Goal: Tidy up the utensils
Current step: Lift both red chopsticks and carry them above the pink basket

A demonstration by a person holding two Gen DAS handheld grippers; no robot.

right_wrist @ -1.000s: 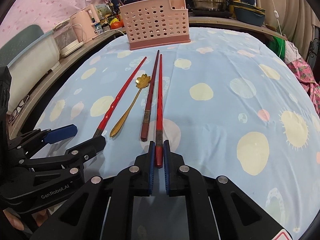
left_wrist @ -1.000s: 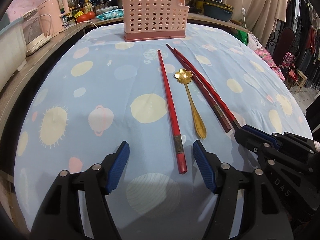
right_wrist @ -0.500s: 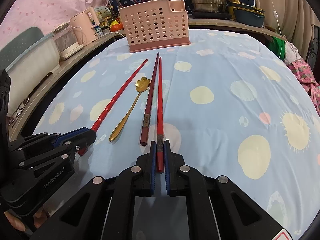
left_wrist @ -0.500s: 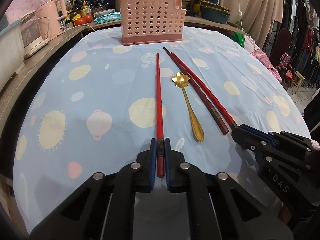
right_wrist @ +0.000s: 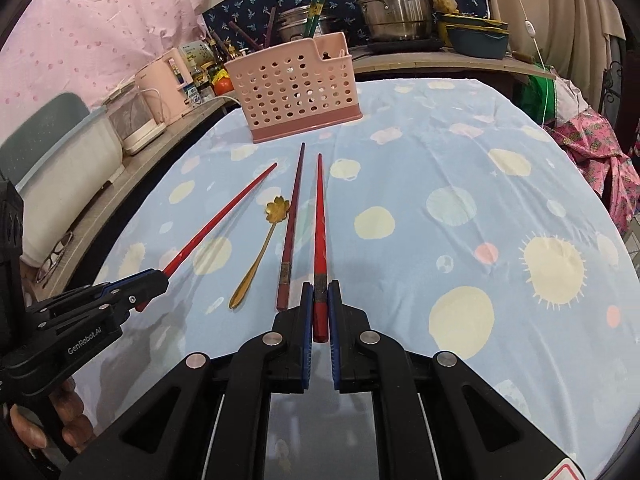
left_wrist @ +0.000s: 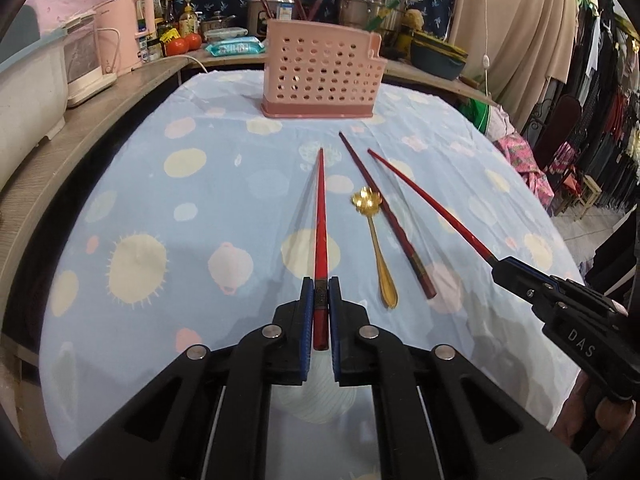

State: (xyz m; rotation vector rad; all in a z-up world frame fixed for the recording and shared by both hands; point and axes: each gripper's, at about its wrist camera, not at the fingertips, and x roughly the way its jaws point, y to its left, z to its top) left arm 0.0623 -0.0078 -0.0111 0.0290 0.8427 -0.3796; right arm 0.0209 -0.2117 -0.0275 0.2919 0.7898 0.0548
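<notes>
The butt of each held chopstick is sunk between blue pads, and in each wrist view the other gripper's pads are hard to read from the side. The rack's (left_wrist: 322, 70) inside is mostly screened by its holed wall; a hand (right_wrist: 60, 420) shows only as fingertips at the near left edge.

The left gripper (left_wrist: 320, 300) is clamped on the thick end of a red chopstick (left_wrist: 320, 208), whose long axis runs away from the pads, tip toward the rack and lifted off the cloth (left_wrist: 180, 208). The right gripper (right_wrist: 320, 304) is clamped the same way on a second red chopstick (right_wrist: 320, 216), also tip-far.

Between the two held sticks lie a dark chopstick (left_wrist: 384, 216) and a gold spoon (left_wrist: 374, 240), both flat on the cloth, lengthwise near to far. The spoon's flower bowl points far, just beside the dark stick. The rack stands upright at the far side of the cloth, well beyond all tips.
</notes>
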